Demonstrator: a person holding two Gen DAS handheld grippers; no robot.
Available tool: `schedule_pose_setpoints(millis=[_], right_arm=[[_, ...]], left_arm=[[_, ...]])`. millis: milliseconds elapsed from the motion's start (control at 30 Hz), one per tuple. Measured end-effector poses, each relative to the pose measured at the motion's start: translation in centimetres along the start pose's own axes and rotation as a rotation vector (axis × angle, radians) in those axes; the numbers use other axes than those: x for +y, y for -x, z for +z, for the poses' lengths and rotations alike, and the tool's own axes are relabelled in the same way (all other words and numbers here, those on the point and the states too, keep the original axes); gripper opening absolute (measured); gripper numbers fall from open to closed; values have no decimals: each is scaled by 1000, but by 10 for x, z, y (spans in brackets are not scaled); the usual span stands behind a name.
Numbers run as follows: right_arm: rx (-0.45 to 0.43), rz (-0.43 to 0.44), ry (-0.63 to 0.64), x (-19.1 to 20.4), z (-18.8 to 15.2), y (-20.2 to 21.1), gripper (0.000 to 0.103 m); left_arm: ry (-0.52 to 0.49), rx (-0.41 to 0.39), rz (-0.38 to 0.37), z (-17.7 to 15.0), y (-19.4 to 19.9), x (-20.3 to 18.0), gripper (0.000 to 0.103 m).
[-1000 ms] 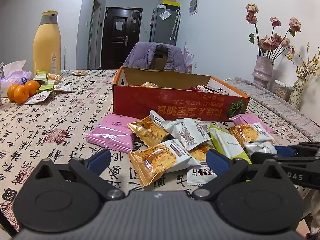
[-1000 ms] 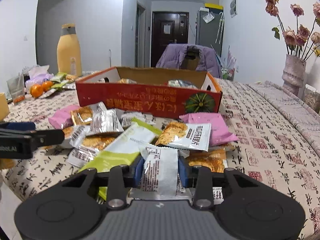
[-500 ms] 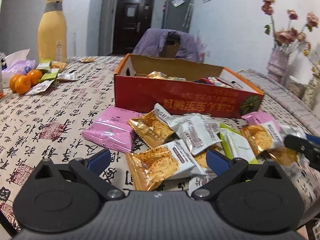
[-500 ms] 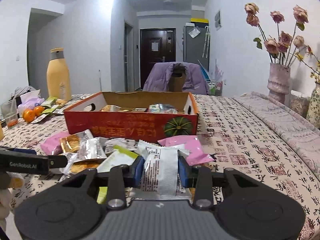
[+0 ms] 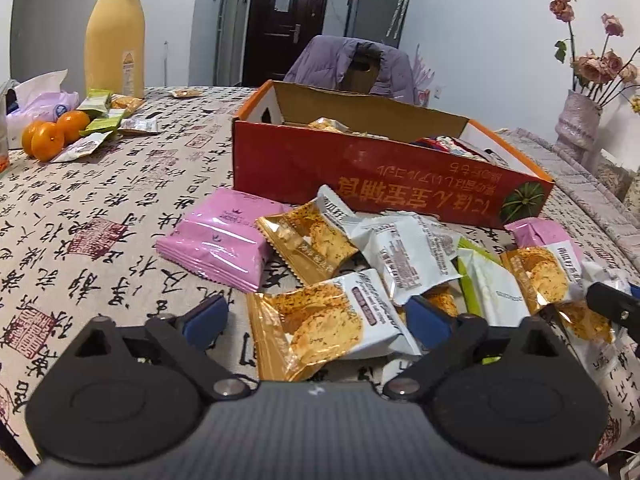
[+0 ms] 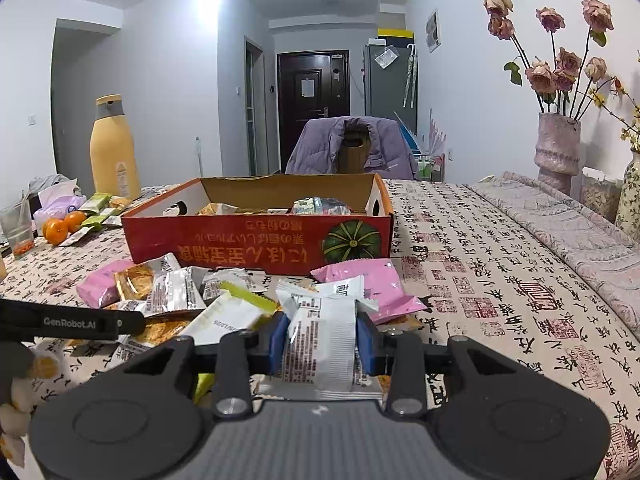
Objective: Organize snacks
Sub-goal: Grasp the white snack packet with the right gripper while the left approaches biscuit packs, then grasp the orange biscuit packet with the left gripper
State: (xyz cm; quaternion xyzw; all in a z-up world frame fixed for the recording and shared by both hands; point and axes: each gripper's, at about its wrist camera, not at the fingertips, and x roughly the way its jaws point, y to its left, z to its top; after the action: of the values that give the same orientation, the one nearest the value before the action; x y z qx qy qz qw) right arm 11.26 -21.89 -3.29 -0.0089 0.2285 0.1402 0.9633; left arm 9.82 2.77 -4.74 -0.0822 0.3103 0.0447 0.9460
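My right gripper (image 6: 322,346) pinches a white snack packet (image 6: 320,344) at lower centre, my left gripper (image 5: 316,316) is closing around a gold biscuit packet (image 5: 320,324) without pressing it yet; slick foil could slip short of the red box (image 6: 256,240).

On my far left I see a tall yellow bottle (image 6: 114,148) standing upright on the worktop (image 6: 500,264), with oranges (image 6: 62,226) near it (two or three, I cannot tell). A vase of dried roses (image 6: 558,148) stands right; a purple jacket (image 6: 352,146) drapes the chair behind.
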Motion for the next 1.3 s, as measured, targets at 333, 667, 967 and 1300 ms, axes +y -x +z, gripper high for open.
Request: schedule_pose_setpoints(millis=[333, 667, 967, 1300], right_arm=[[-2, 2, -2, 0, -2, 2, 36], [-12, 7, 1, 0, -2, 6, 36], [-27, 15, 8, 4, 1, 5, 36], [-67, 13, 20, 5, 17, -6, 36]], left_arm=[[20, -20, -88, -7, 11, 8, 73], [-7, -55, -114, -10, 22, 10, 57], [-49, -146, -110, -1, 40, 6, 55], [-83, -222, -112, 21, 43, -3, 55]])
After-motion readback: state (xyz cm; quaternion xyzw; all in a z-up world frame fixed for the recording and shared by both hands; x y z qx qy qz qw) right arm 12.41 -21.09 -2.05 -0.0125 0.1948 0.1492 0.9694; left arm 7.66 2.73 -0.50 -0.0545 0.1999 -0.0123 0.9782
